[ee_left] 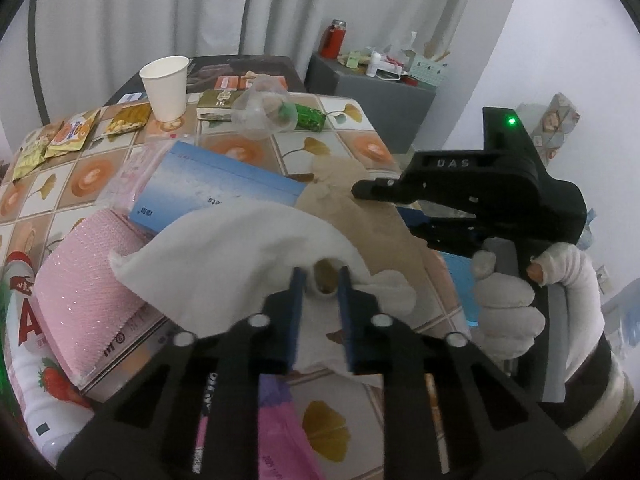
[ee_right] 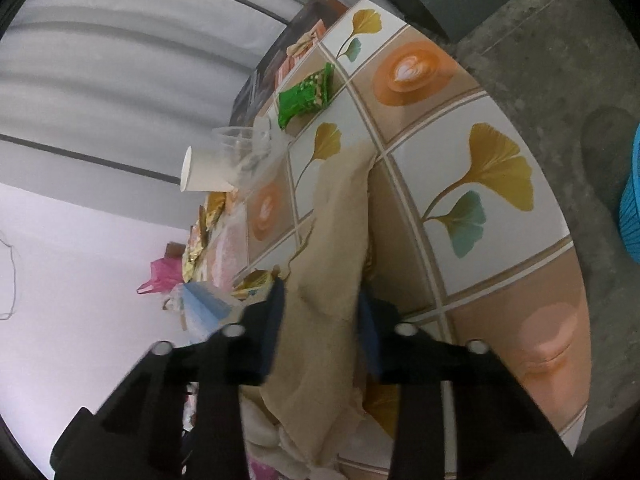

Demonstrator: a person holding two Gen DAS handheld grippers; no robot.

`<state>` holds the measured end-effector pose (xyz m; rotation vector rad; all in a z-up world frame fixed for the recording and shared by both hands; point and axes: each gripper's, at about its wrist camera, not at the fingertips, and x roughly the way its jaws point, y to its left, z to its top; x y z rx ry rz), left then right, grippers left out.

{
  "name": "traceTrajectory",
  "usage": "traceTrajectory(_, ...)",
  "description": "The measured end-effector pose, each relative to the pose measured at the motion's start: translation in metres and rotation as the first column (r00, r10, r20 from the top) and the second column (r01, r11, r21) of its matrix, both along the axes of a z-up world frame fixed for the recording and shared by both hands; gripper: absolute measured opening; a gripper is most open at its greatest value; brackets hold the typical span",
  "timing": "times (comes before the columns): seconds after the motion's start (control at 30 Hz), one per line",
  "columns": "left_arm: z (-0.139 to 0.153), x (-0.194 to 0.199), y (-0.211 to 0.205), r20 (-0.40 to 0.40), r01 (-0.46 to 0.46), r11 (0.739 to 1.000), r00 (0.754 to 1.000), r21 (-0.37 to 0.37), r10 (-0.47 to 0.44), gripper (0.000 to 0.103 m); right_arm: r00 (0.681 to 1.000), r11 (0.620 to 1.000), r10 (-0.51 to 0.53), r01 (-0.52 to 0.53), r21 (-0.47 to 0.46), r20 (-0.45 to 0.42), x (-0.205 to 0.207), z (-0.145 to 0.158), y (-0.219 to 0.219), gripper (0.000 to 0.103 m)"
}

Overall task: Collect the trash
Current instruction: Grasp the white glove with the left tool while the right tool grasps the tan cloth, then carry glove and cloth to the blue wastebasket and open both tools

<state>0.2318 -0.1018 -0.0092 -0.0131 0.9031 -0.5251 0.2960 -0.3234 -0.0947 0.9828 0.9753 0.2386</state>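
The tablecloth looks like glossy printed plastic, smooth. The tissue is soft matt white paper, crumpled; the brown sheet is matt, limp paper, creased. The cup is plain matt paper, and the clear cup is thin shiny plastic. The pink pack has a shiny dimpled plastic wrap. The green wrapper is glossy foil-like film. Both grippers are matt black plastic with blue pads and bright metal pins. The glove is white knitted cloth.
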Motion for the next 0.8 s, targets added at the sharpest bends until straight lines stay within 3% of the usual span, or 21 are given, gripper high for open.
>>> traceTrajectory(0.03,0.000,0.000,0.001,0.003,-0.001,1.000,1.000,-0.001,0.001,0.010,1.000,1.000,-0.002,0.002,0.005,0.003,0.000,0.001,-0.001,0.013)
traceTrajectory(0.13,0.005,-0.006,0.007,0.013,-0.008,1.000,1.000,-0.012,0.009,0.004,0.999,1.000,-0.006,0.006,0.012,0.040,-0.006,0.013,0.000,0.006)
traceTrajectory(0.17,0.008,-0.008,0.010,0.021,-0.013,1.000,1.000,-0.016,0.013,0.000,0.998,1.000,-0.006,0.005,0.015,0.060,-0.009,0.019,0.000,0.006)
traceTrajectory(0.47,0.066,-0.043,0.047,0.172,-0.057,0.995,0.983,-0.076,0.069,0.000,0.964,0.994,0.018,-0.045,0.097,0.265,-0.034,0.087,0.004,0.003)
traceTrajectory(0.63,0.072,-0.048,0.047,0.151,-0.056,0.995,0.986,-0.085,0.068,0.000,0.934,0.996,0.013,-0.043,0.075,0.358,-0.066,0.122,-0.002,0.003)
traceTrajectory(0.7,0.063,-0.043,0.041,0.093,-0.039,0.995,0.994,-0.087,0.047,0.006,0.924,0.998,-0.006,-0.016,0.053,0.383,-0.080,0.133,-0.009,0.003)
traceTrajectory(0.77,0.049,-0.037,0.033,0.049,-0.044,0.996,0.998,-0.082,0.048,0.034,0.908,0.999,-0.036,0.027,0.027,0.417,-0.100,0.147,-0.021,0.003)
traceTrajectory(0.8,0.043,-0.034,0.028,0.039,-0.046,0.997,0.998,-0.062,0.048,0.040,0.904,0.999,-0.045,0.039,0.022,0.426,-0.106,0.150,-0.025,0.003)
